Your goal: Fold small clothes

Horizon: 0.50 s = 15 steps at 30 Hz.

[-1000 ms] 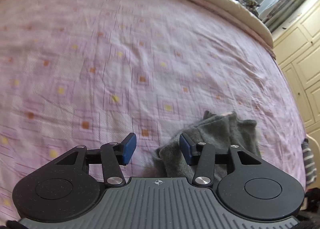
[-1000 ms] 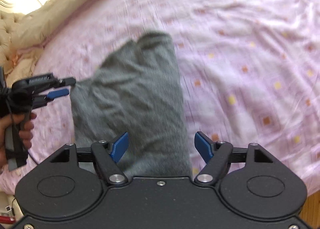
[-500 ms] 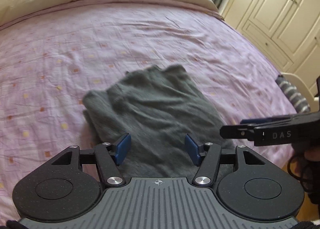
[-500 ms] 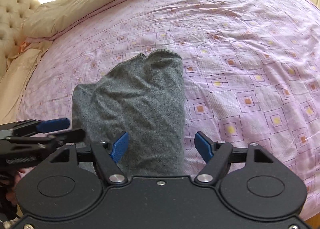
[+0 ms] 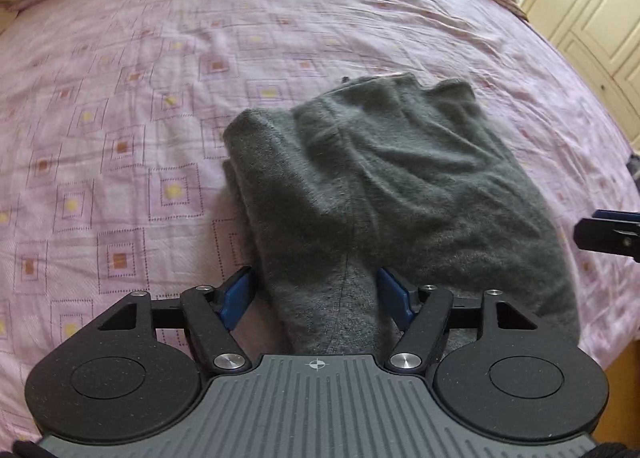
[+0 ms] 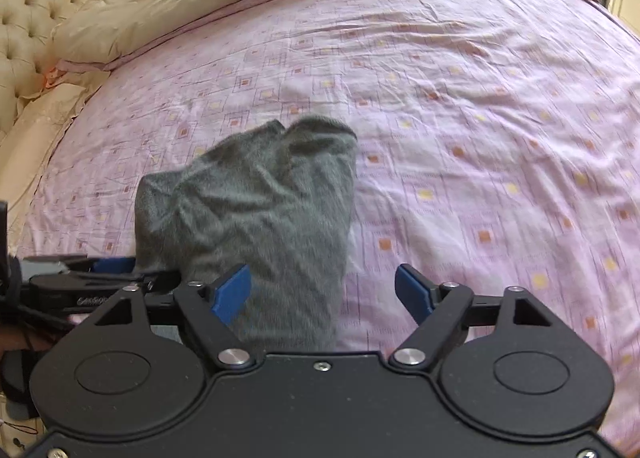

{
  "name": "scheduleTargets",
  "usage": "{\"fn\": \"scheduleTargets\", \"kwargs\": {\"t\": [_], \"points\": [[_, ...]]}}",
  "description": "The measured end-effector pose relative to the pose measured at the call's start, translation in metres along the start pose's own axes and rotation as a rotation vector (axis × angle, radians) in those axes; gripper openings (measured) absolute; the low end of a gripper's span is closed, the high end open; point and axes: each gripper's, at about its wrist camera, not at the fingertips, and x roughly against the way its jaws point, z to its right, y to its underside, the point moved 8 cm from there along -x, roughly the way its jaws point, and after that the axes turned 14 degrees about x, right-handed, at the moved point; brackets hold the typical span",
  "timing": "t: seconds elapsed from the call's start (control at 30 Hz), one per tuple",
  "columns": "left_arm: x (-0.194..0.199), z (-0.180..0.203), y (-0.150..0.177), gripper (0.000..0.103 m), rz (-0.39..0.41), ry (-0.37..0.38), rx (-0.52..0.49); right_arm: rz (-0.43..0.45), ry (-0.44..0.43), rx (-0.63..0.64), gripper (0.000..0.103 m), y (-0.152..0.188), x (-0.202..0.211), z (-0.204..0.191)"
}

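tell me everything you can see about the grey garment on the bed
The grey garment is a soft, fuzzy knit, roughly folded into a long bundle with creases and a bunched far end. It lies flat on the pink patterned bedspread, its near end running under both cameras. The left claw is open with fabric between its fingers, not pinched. The right claw is open over the garment's right edge. What kind of garment it is cannot be told.

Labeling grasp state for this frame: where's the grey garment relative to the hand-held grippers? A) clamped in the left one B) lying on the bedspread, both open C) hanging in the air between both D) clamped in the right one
B: the grey garment lies on the pink bedspread, with the left hand-held gripper and the right hand-held gripper both spread open over it.
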Motion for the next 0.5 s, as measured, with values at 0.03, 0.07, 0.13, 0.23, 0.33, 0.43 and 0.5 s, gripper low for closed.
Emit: {"fn": "scheduleTargets", "kwargs": {"t": [0.03, 0.07, 0.13, 0.23, 0.33, 0.43, 0.5], "points": [[0.0, -0.002, 0.0, 0.067, -0.005, 0.001, 0.014, -0.006, 0.002, 0.009, 0.082, -0.005, -0.006, -0.001], [0.0, -0.003, 0.0, 0.068, -0.008, 0.002, 0.023, -0.013, 0.008, 0.022, 0.082, -0.009, -0.013, -0.002], [0.0, -0.003, 0.001, 0.068, -0.012, 0.003, 0.026, -0.026, 0.02, 0.034, 0.082, -0.019, -0.028, -0.001], [-0.002, -0.003, 0.0, 0.069, -0.021, 0.008, 0.033, -0.047, 0.033, 0.006, 0.082, -0.033, -0.052, 0.004], [-0.004, -0.005, 0.0, 0.071, -0.031, 0.017, 0.051, -0.074, 0.068, -0.033, 0.082, -0.048, -0.076, 0.018], [-0.005, -0.006, 0.0, 0.072, -0.036, 0.022, 0.051, -0.105, 0.106, -0.075, 0.082, -0.064, -0.098, 0.037], [-0.006, -0.007, -0.001, 0.073, -0.04, 0.024, 0.053, -0.133, 0.14, -0.112, 0.082, -0.072, -0.109, 0.052]]}}
